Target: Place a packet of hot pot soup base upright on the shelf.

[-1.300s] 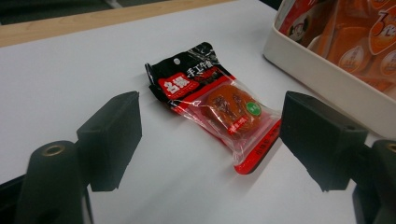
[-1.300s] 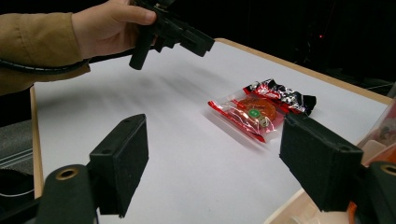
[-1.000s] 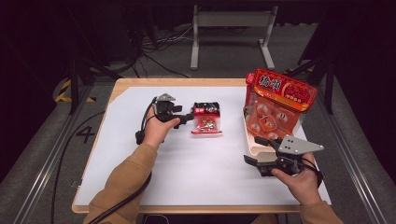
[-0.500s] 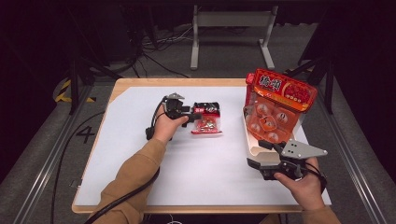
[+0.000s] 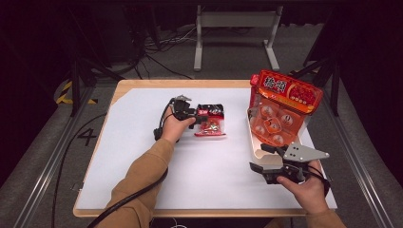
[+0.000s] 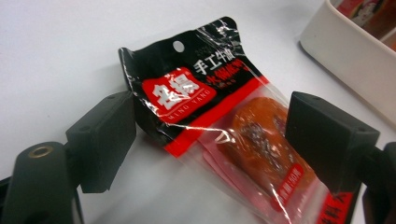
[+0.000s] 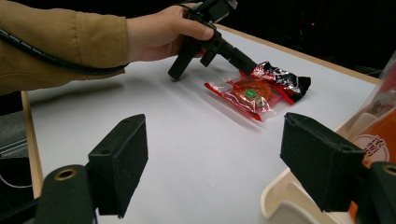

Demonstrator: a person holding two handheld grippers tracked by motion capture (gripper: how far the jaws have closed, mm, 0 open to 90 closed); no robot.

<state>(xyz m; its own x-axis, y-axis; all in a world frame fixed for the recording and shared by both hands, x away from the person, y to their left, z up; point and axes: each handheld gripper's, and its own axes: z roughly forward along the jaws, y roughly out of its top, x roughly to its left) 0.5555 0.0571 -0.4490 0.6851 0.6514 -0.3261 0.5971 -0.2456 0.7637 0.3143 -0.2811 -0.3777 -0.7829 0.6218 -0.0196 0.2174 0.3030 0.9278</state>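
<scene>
The table [image 5: 142,190] is viewed from above and in front. The snack packet [image 6: 224,126] is viewed close between the left jaws; it is shared, farther off, with the right gripper view.

My right gripper [image 7: 212,163] stood open over the white tabletop [image 7: 187,140]. Farther off, the left gripper [image 7: 233,58] reached the snack packet [image 7: 257,93] near the far edge.

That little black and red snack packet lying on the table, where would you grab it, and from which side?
Probably by its black top end, coming in low from the left hand's side. The snack packet lies flat on the table, so there is little height to pinch. Its black end curls up slightly and holds no food, while the clear part bulges over the snack. The left gripper already straddles it, fingers open.
</scene>
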